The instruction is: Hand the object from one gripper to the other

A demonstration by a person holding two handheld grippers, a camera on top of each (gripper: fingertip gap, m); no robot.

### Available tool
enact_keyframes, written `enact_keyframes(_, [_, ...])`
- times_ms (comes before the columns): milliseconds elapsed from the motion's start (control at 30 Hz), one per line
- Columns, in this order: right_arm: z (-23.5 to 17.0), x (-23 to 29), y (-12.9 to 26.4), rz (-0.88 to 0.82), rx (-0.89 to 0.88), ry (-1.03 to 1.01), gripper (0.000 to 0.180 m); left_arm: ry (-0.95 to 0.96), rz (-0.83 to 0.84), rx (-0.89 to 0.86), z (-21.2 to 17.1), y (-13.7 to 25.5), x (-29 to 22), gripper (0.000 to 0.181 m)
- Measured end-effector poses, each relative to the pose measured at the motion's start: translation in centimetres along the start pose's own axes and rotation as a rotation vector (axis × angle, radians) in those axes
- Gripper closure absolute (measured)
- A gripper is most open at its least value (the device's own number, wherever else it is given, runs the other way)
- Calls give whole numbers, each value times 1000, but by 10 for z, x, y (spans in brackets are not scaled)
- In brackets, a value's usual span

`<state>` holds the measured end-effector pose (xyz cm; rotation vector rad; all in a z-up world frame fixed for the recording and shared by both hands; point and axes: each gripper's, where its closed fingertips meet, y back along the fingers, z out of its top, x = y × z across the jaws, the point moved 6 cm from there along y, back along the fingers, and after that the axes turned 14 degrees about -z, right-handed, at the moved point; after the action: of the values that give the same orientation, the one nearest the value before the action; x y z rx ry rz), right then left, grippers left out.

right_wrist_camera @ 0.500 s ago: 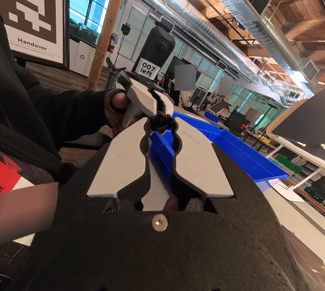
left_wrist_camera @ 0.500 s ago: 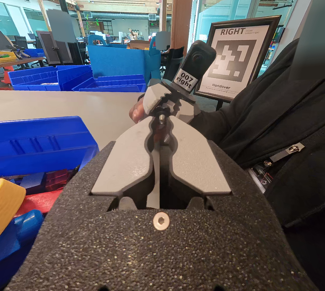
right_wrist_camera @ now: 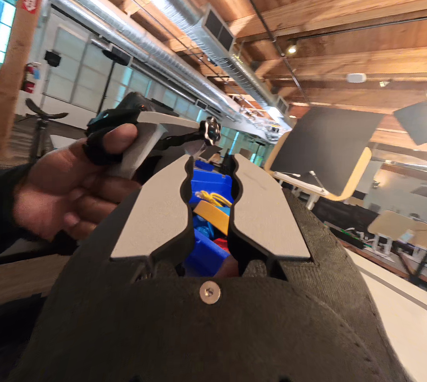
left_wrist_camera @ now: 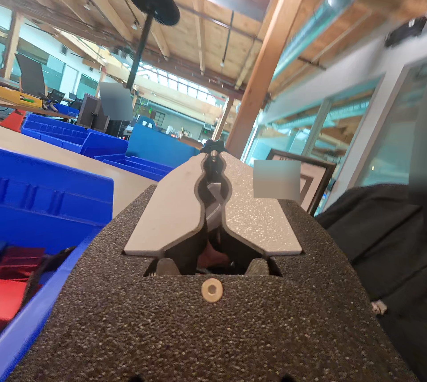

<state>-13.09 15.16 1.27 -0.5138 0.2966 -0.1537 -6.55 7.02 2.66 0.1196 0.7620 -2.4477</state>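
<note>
Right wrist view: blue bin (right_wrist_camera: 209, 182) beyond gripper (right_wrist_camera: 211, 158).

Two grippers are showing: the left gripper (left_wrist_camera: 213, 158) and the right gripper (right_wrist_camera: 211, 159). One black knob (right_wrist_camera: 209, 130) with a metal stud is sitting at the left one's tips. One hand (right_wrist_camera: 71, 188) is holding that gripper. Several blue bins (left_wrist_camera: 55, 204) are standing about, too overlapped to count surely. One framed sign (left_wrist_camera: 314, 184) is leaning nearby.

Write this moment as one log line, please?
left gripper: shut on black knob | right gripper: open, empty | handover: done
</note>
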Motion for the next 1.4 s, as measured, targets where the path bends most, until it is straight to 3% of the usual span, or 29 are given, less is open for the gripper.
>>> enact_keyframes(233, [-5,-3,-2,-87,25,71,154,125,93,-151,-13,-2,10,175])
enact_keyframes(600, [-7,-2,-2,-94,32,90,173,123,156,-147,-20,-2,13,175])
enact_keyframes(867, [-5,-6,-2,-67,37,32,175,93,158,-91,-19,-4,11,174])
enact_keyframes(1167, [-2,-18,-3,22,76,-166,175,-72,131,159,-13,-7,6,160])
enact_keyframes(1400, [-5,-8,-2,329,184,-402,175,-129,81,208,4,7,2,143])
